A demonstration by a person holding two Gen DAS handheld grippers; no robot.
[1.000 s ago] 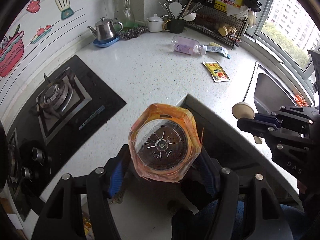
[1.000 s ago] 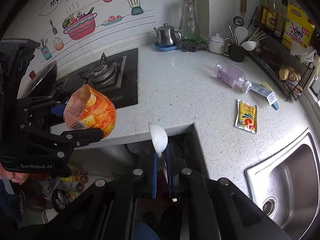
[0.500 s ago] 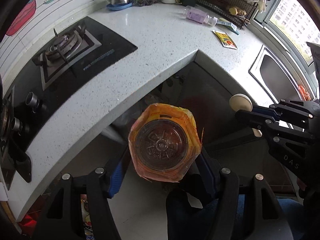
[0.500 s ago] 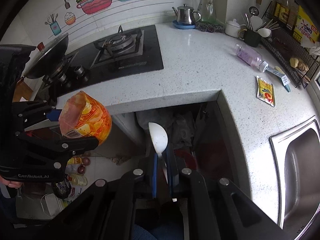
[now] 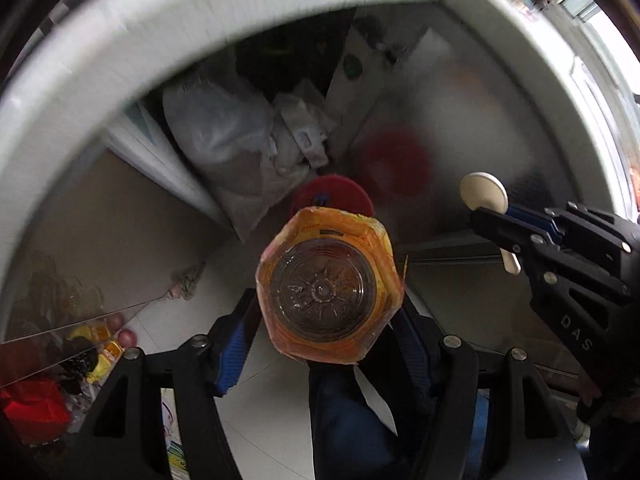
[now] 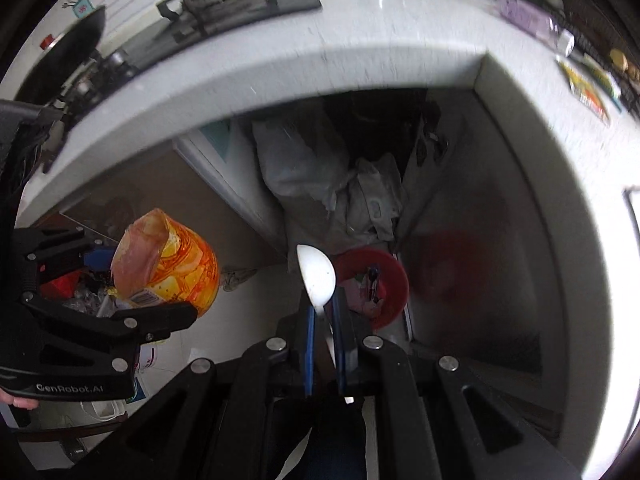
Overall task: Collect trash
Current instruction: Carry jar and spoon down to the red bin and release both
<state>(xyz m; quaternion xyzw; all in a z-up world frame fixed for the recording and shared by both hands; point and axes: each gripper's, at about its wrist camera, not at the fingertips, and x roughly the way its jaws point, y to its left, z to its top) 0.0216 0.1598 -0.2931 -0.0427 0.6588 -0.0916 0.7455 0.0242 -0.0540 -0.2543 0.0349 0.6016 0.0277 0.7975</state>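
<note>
1. Left gripper (image 5: 328,344) is clamped around an orange-wrapped clear plastic cup (image 5: 328,284), blue pads squeezing its sides, base facing the camera. In the right wrist view the cup (image 6: 168,268) hangs tilted, off to the left of everything else.
2. Right gripper (image 6: 324,312) is pinched tight on the handle of a white plastic spoon (image 6: 316,272), bowl sticking out past the fingertips, long axis running straight along the fingers.
3. The target, I'd guess, is the round red bin (image 6: 372,288) on the floor under the white counter edge (image 6: 280,68), already with some scraps inside.
4. The key bit: the bin sits just right of the spoon's bowl and below it, so the right hand looks nearer. The cup is further off to the left and needs carrying across.
</note>
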